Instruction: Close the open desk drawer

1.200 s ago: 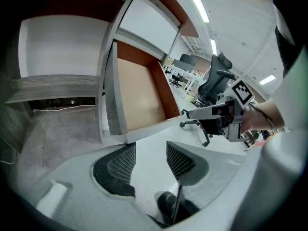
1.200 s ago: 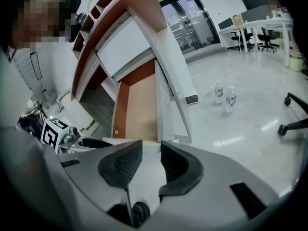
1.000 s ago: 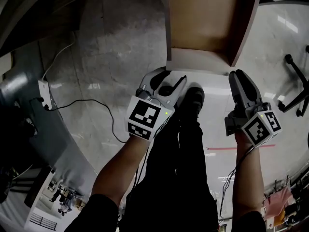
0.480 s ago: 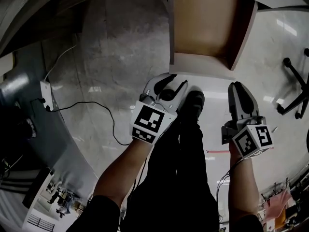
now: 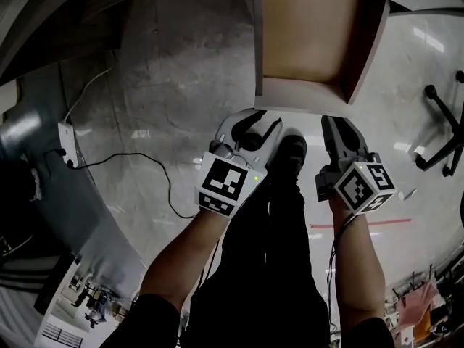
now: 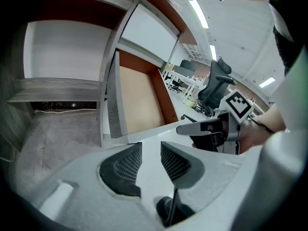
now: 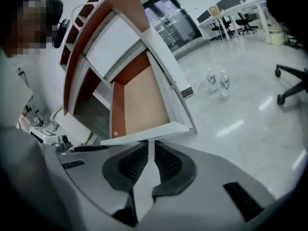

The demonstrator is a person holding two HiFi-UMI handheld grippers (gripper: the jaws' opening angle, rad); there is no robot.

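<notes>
The desk drawer (image 5: 308,35) stands pulled out, its wooden bottom bare and its white front panel (image 5: 301,93) facing me. My left gripper (image 5: 255,120) hovers just short of the panel's left part. Its jaws have just been closing and still stand apart, with nothing between them (image 6: 150,148). My right gripper (image 5: 338,123) is just short of the panel's right end. Its jaws have also just been closing, down to a thin slit, and they are empty (image 7: 150,149). In both gripper views the panel (image 6: 144,133) (image 7: 149,133) lies right beyond the fingertips, untouched.
The person's dark legs and shoe (image 5: 291,151) stand between the two arms, below the drawer. An office chair base (image 5: 444,133) is on the floor at the right. A power strip with a cable (image 5: 69,140) lies at the left. Two water bottles (image 7: 216,83) stand on the floor beyond the drawer.
The right gripper has moved left and closer to the drawer front, with its jaws narrowed. The left gripper has kept its place, with its jaws a little closer together.
</notes>
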